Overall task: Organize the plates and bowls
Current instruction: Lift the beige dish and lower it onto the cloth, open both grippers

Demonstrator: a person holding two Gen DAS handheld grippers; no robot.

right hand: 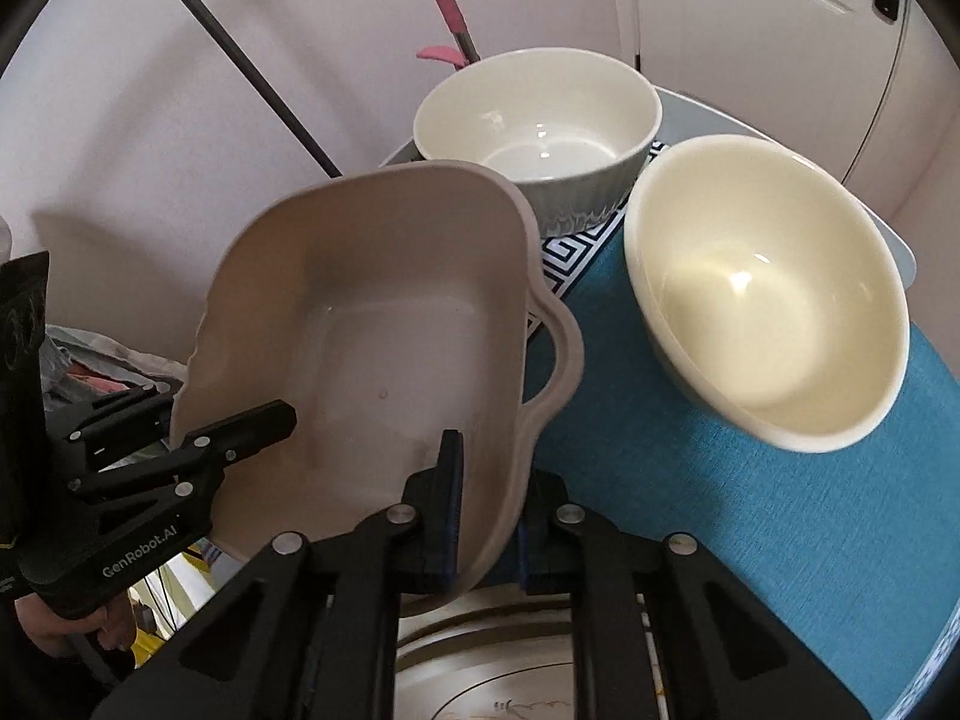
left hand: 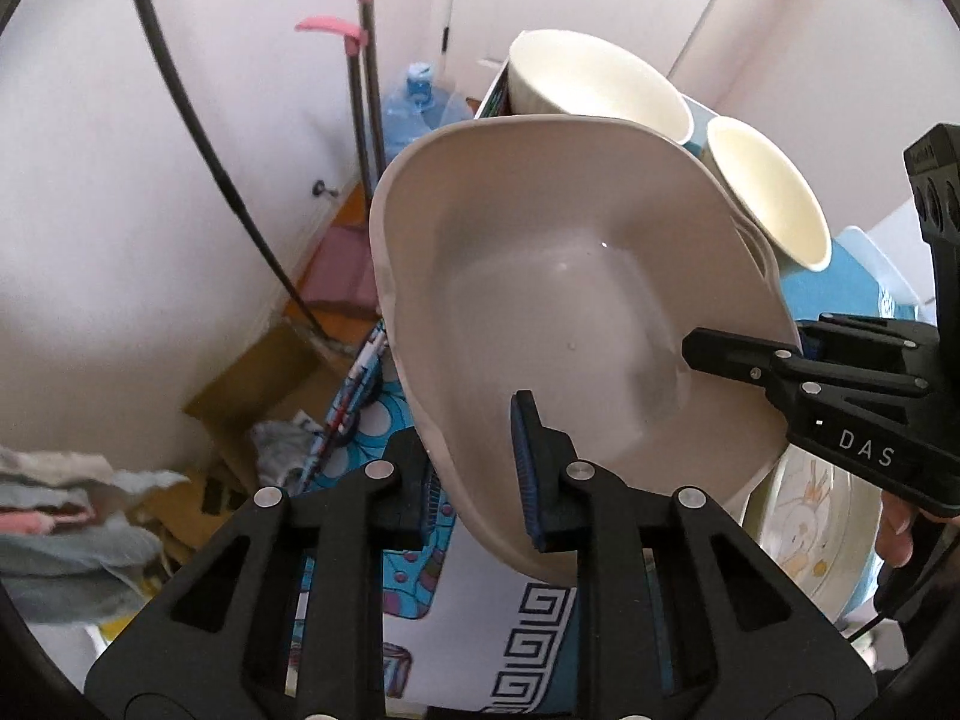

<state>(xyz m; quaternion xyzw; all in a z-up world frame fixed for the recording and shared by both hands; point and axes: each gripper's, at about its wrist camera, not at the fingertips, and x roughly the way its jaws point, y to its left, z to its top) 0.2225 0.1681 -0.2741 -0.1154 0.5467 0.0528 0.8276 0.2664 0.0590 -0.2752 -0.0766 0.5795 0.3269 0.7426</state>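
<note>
We see a pale beige baking dish [left hand: 558, 300], roughly rectangular with rounded corners, a thick wavy rim and a loop handle [right hand: 561, 360] moulded at one end. Its inside is smooth, glossy and bare apart from a small speck on the floor of the dish. It is tilted and appears lifted off the tabletop [right hand: 750, 510], gripped from two opposite long sides.

The left tool [left hand: 480, 480] is clamped on the near rim in its own view: one blue-padded finger sits inside the dish, the other outside the wall. The right tool [right hand: 486, 510] is clamped the same way on the opposite rim, its blue pads pressing the wall from both sides. Each tool also shows in the other's view, reaching over the far rim.

Behind the dish, on a teal cloth, stand two round bowls well apart from it: a white ribbed bowl [right hand: 540, 138] farther back, and a cream bowl [right hand: 768, 300] nearer, just beside each other. Both are upright and bare inside.

Below the dish, a plate [left hand: 810, 540] with a faint cartoon drawing lies partly hidden.
</note>
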